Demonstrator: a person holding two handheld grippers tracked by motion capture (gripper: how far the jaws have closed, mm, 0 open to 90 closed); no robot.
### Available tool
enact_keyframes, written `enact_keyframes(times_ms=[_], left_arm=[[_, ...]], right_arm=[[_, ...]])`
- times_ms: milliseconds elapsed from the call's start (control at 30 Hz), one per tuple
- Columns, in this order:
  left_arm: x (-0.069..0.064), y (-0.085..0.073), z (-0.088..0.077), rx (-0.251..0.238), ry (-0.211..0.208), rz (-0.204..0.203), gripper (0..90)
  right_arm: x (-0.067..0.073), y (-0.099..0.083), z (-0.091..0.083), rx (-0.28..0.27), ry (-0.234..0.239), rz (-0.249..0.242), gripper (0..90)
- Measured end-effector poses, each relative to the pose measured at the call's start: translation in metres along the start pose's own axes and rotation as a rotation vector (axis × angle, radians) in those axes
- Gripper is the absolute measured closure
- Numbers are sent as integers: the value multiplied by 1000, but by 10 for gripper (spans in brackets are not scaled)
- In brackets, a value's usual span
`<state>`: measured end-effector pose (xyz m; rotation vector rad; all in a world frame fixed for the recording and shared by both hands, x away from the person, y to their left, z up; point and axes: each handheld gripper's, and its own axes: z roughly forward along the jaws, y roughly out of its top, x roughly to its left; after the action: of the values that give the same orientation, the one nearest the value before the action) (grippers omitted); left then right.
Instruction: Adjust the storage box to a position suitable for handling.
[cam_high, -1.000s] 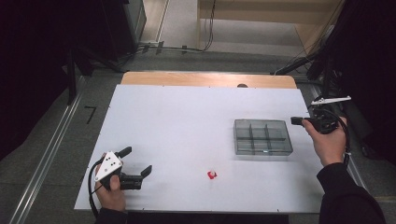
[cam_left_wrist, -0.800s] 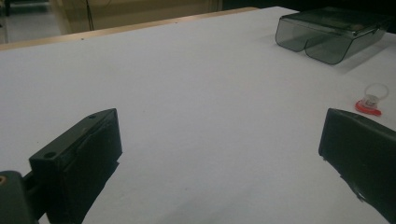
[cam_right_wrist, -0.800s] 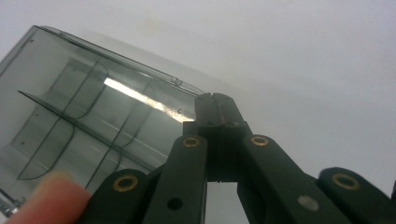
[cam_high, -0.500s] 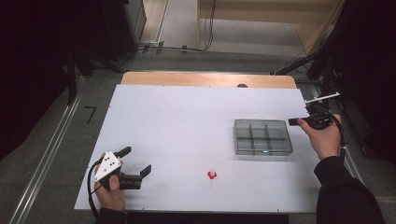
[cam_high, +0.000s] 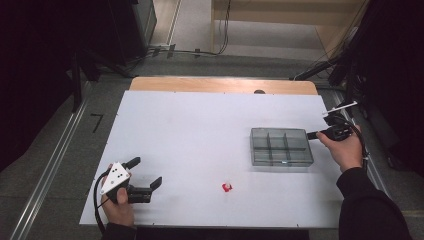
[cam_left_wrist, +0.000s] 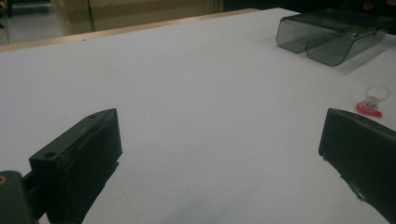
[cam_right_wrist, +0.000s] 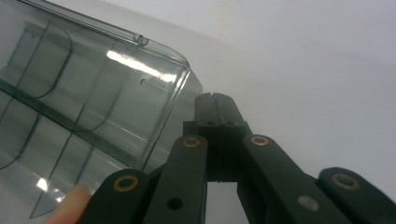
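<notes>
A clear grey box (cam_high: 281, 146) with several compartments lies on the right half of the white table (cam_high: 200, 130). My right gripper (cam_high: 312, 135) is level with the box's right edge. In the right gripper view its jaws are pressed together, and the right gripper (cam_right_wrist: 215, 99) has its tip beside the box's corner (cam_right_wrist: 70, 93) with nothing between them. A small red piece with a clear ring (cam_high: 227, 187) lies near the front middle. My left gripper (cam_high: 146, 171) rests open at the front left, and the red piece (cam_left_wrist: 371, 105) and the box (cam_left_wrist: 327, 35) lie ahead of the left gripper (cam_left_wrist: 222, 135).
A wooden strip (cam_high: 220, 85) runs along the table's far edge. Dark equipment and cables stand on the floor behind and to the right. A person's fingertip (cam_right_wrist: 65, 207) shows beside the right gripper's body.
The right hand has come down and slightly nearer the box's right edge, jaws still together. The left hand has stayed where it was.
</notes>
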<state>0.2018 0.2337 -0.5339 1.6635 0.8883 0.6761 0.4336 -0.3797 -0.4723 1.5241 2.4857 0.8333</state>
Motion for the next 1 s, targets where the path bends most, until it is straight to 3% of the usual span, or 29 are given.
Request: enact_keyframes(times_ms=[367, 700, 1000], left_arm=[[0, 0, 0, -1, -1, 1, 0], [0, 0, 0, 2, -4, 4, 0], [0, 0, 0, 3, -4, 6, 0]], right_arm=[[-3, 2, 7, 5, 50, 3, 885], [-4, 2, 11, -15, 47, 7, 886], [4, 5, 15, -24, 63, -24, 886]])
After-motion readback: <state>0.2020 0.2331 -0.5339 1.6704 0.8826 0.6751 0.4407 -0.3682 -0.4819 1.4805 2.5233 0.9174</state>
